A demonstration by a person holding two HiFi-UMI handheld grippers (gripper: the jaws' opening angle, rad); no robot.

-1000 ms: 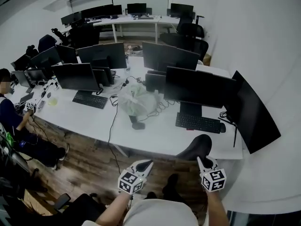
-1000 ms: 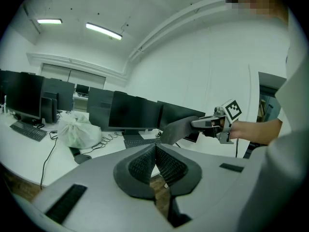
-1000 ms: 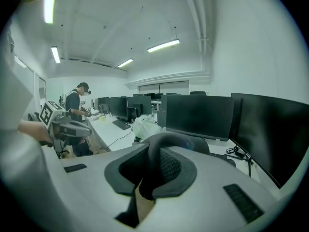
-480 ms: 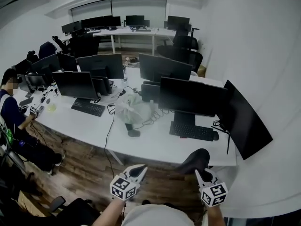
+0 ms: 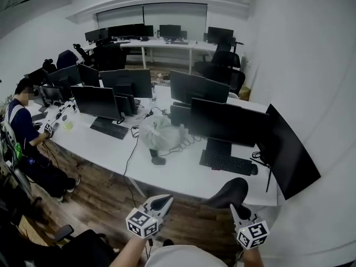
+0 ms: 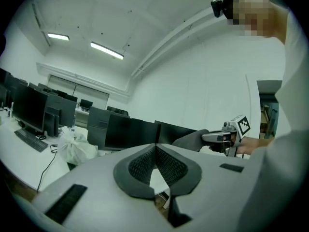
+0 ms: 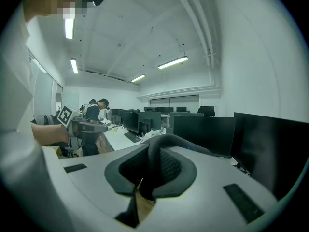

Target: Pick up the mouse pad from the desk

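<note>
The mouse pad [image 5: 227, 192], a dark floppy sheet, hangs in the air in front of the white desk [image 5: 183, 176], with my right gripper [image 5: 234, 207] shut on its near edge. In the right gripper view the pad [image 7: 179, 143] curves up out of the closed jaws [image 7: 153, 154]. My left gripper [image 5: 167, 199] is held level to its left, shut and with nothing in it. Its pads meet at the tip [image 6: 155, 146]. The left gripper view shows the right gripper [image 6: 212, 137] with the pad [image 6: 189, 138] drooping from it.
Several black monitors stand on the desk, with a keyboard [image 5: 228, 162], a mouse [image 5: 158, 161] and a crumpled plastic bag [image 5: 158, 132]. A large curved monitor [image 5: 290, 149] is at the right end. A person [image 5: 22, 124] sits at the far left. Wooden floor lies below me.
Both grippers now sit a little lower and nearer in the head view, which has tilted up toward the room. The pad stays held in the right gripper, off the desk.
</note>
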